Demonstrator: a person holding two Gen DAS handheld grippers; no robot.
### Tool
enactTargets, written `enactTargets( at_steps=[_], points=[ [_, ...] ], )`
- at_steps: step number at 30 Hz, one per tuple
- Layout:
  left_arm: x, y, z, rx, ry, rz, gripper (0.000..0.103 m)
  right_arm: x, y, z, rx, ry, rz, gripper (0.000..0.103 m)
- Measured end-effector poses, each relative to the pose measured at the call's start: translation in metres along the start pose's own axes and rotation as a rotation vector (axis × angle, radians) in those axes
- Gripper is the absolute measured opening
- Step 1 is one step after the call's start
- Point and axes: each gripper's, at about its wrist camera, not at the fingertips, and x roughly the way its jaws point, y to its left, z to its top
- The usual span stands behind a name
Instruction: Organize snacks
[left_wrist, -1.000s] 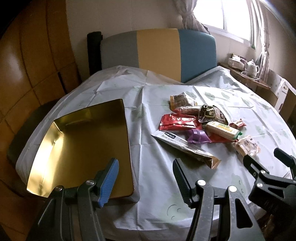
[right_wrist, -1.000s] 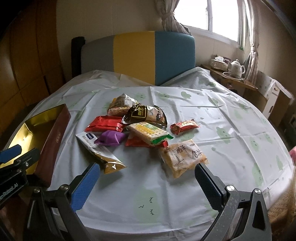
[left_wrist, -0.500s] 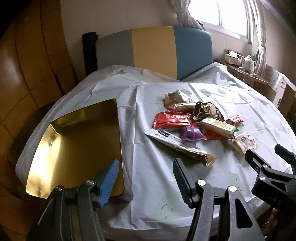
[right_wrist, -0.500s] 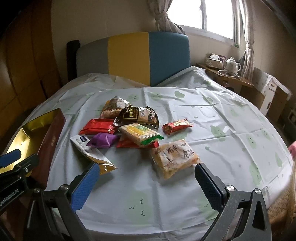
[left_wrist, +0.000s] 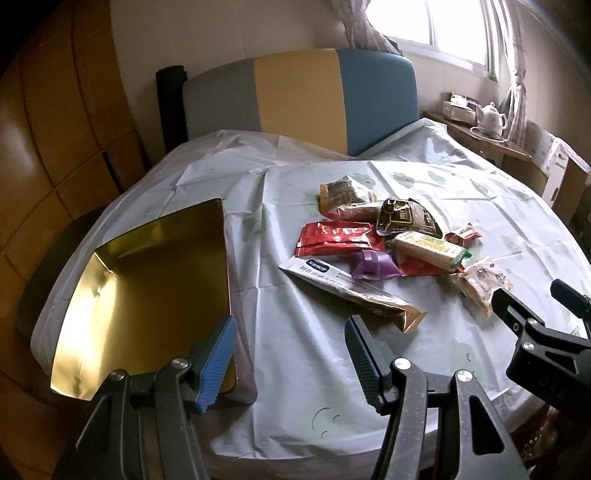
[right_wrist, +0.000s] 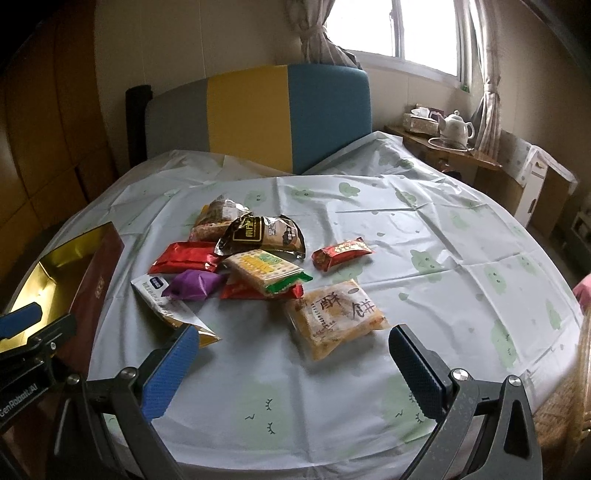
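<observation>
**Snacks waiting beside an empty gold box**

The round table (right_wrist: 424, 236) wore a pale cloth printed with green clouds, and a chair with grey, yellow and blue panels (right_wrist: 258, 110) stood behind it under the window. The snacks lay in a loose heap near the middle, and the gold-lined box (left_wrist: 147, 295) sat empty at the left edge.

The left gripper (left_wrist: 288, 354) hung with its jaws wide and nothing between them, over bare cloth just beside the box. The right gripper (right_wrist: 291, 373) was also spread wide and empty.

The pastry packet (right_wrist: 336, 317) lay nearest, just ahead of the right gripper and a little apart from the pile. I think it was the best first choice: come down over its short sides, pinch gently so the pastry is not crushed, then carry it across to the box.
</observation>
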Motion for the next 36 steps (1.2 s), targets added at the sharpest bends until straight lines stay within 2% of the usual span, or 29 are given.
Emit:
enactTargets(
  at_steps=[9, 13, 16, 18, 19, 24, 26, 30, 32, 34, 36],
  points=[
    [0.005, -0.005, -0.001, 0.010, 0.018, -0.019, 0.062, 0.000, -0.005, 0.002, -0.007, -0.007, -0.011, 0.103],
    [0.008, -0.006, -0.001, 0.006, 0.039, -0.057, 0.062, 0.000, -0.009, 0.006, -0.006, -0.007, -0.015, 0.103],
    [0.013, -0.006, -0.001, -0.012, 0.074, -0.206, 0.062, -0.002, -0.012, 0.013, -0.013, -0.012, -0.018, 0.103],
    [0.018, -0.003, -0.001, -0.064, 0.120, -0.348, 0.062, -0.003, -0.015, 0.023, -0.014, -0.010, -0.008, 0.103],
    [0.020, -0.003, -0.001, -0.081, 0.145, -0.378, 0.063, -0.004, -0.018, 0.029, -0.013, -0.013, -0.003, 0.103],
    [0.026, -0.012, 0.002, -0.048, 0.178, -0.294, 0.062, -0.003, -0.036, 0.071, -0.035, -0.027, 0.033, 0.103],
    [0.029, -0.012, 0.004, -0.065, 0.190, -0.313, 0.058, 0.003, -0.045, 0.091, -0.064, -0.019, 0.035, 0.103],
    [0.052, -0.004, 0.016, -0.174, 0.281, -0.402, 0.058, 0.021, -0.061, 0.117, -0.116, -0.027, 0.030, 0.103],
    [0.063, -0.003, 0.020, -0.194, 0.323, -0.390, 0.058, 0.037, -0.072, 0.123, -0.125, -0.022, 0.028, 0.103],
    [0.075, -0.007, 0.026, -0.215, 0.352, -0.381, 0.056, 0.050, -0.085, 0.119, -0.079, -0.006, 0.035, 0.103],
    [0.085, -0.013, 0.029, -0.224, 0.379, -0.378, 0.055, 0.065, -0.095, 0.118, -0.023, 0.082, 0.043, 0.103]
  ],
)
